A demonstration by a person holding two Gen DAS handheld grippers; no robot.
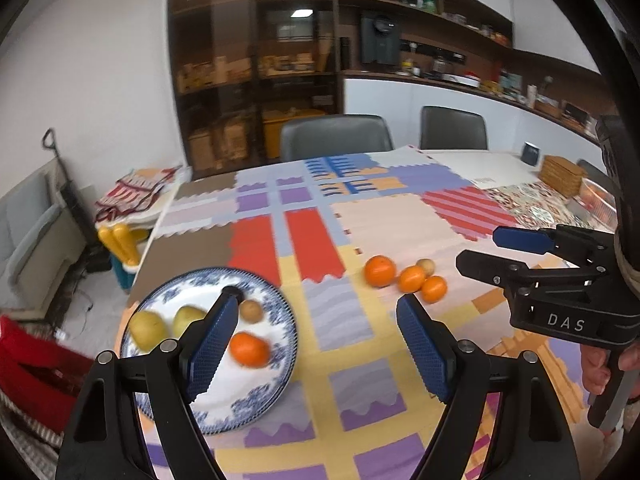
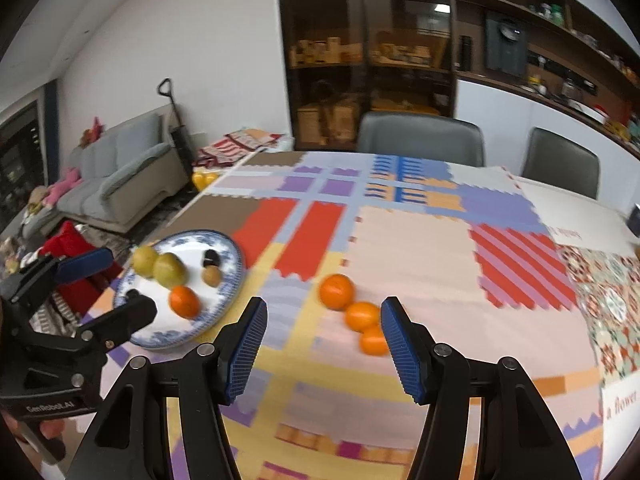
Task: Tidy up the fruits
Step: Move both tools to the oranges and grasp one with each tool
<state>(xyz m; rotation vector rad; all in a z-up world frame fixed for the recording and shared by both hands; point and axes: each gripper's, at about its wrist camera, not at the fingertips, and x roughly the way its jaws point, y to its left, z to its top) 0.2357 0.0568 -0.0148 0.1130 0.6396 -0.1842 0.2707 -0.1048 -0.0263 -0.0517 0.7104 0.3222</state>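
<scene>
A blue-and-white plate [image 1: 276,308] [image 2: 230,276] at the table's near left holds two yellow-green fruits [image 1: 147,329] [image 2: 170,269], a small brown fruit [image 1: 251,310] [image 2: 211,276], a dark fruit [image 2: 210,257] and one orange [image 1: 249,348] [image 2: 184,301]. Three oranges [image 1: 380,270] [image 2: 337,291] and a small brown fruit [image 1: 425,266] lie loose on the tablecloth to the right. My left gripper [image 1: 316,344] is open and empty, above the plate's right edge. My right gripper [image 2: 324,344] is open and empty, just short of the loose oranges.
A patchwork cloth [image 1: 400,220] covers the table. Two grey chairs [image 1: 336,136] stand at the far side. A wicker stack [image 1: 562,174] and a dark cup [image 1: 531,153] sit at the far right. A sofa [image 2: 116,176] and red bag [image 1: 36,376] are left of the table.
</scene>
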